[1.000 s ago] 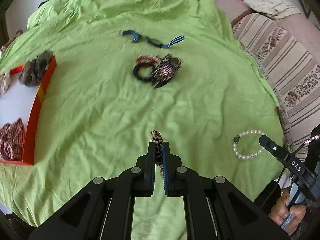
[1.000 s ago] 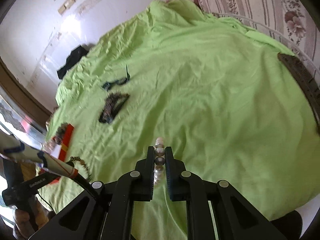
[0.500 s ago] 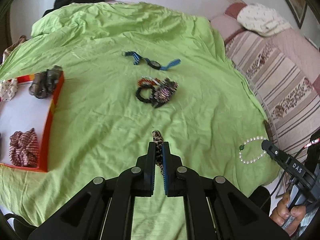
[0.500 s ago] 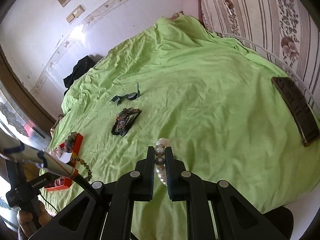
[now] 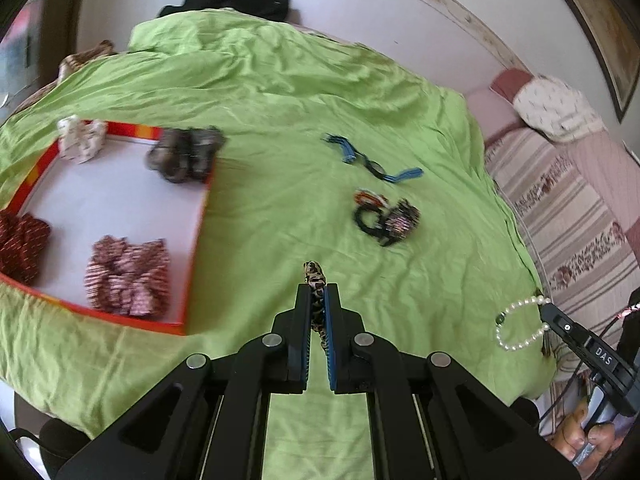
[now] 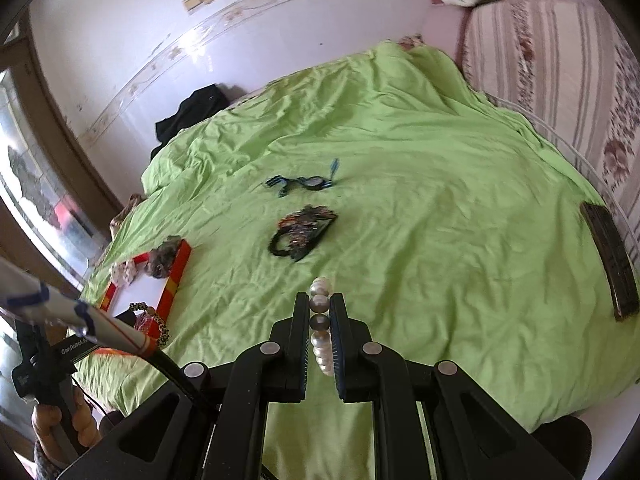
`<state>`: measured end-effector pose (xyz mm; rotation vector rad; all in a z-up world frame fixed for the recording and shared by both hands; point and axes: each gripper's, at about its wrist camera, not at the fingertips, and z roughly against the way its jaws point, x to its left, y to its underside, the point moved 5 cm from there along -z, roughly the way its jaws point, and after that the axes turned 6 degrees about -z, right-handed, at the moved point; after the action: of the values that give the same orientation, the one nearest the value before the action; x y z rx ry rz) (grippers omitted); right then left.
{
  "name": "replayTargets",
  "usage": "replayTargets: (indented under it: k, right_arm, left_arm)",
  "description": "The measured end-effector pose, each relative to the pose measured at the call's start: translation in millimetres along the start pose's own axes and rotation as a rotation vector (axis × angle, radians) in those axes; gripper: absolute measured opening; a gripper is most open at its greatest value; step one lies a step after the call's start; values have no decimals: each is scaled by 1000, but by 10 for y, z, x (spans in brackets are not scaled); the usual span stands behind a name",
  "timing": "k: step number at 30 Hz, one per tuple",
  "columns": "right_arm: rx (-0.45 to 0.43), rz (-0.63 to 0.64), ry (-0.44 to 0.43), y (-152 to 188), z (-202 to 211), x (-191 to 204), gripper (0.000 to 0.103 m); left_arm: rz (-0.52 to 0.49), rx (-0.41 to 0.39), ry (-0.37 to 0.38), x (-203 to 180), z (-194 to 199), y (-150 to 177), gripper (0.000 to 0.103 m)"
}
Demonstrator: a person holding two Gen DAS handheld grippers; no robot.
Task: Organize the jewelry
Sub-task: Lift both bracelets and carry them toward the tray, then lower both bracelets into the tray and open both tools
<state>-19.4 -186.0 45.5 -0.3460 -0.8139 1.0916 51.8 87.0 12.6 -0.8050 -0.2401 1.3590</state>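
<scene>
My left gripper (image 5: 317, 292) is shut on a leopard-print band (image 5: 315, 280), held above the green sheet to the right of the red-rimmed white tray (image 5: 120, 200). My right gripper (image 6: 320, 304) is shut on a pearl bracelet (image 6: 321, 320), which also hangs at the right edge of the left wrist view (image 5: 516, 322). A pile of dark bracelets (image 5: 386, 220) lies mid-sheet, also in the right wrist view (image 6: 300, 232). A blue and black strap piece (image 5: 372, 160) lies behind the pile, also in the right wrist view (image 6: 304, 182).
The tray holds a striped scrunchie (image 5: 128, 272), a dark red one (image 5: 20, 244), a white one (image 5: 80, 138) and a grey one (image 5: 184, 152). A dark flat object (image 6: 610, 252) lies at the sheet's right edge. A striped sofa (image 5: 572, 208) stands on the right.
Both grippers have risen and pulled back with their bracelets. The left view has swung left, so more of the tray shows. Both stay shut.
</scene>
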Motion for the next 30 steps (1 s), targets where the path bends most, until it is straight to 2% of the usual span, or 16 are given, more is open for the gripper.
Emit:
replayTargets:
  k: [14, 22, 30]
  right_arm:
    - [34, 133, -8, 30, -177, 781, 11]
    - [102, 196, -134, -91, -400, 1370, 11]
    - [233, 289, -283, -11, -856, 2309, 11]
  left_arm:
    - [118, -83, -72, 961, 432, -32, 6]
    - [136, -114, -126, 1496, 825, -211, 6]
    - [165, -119, -189, 2166, 997, -484, 6]
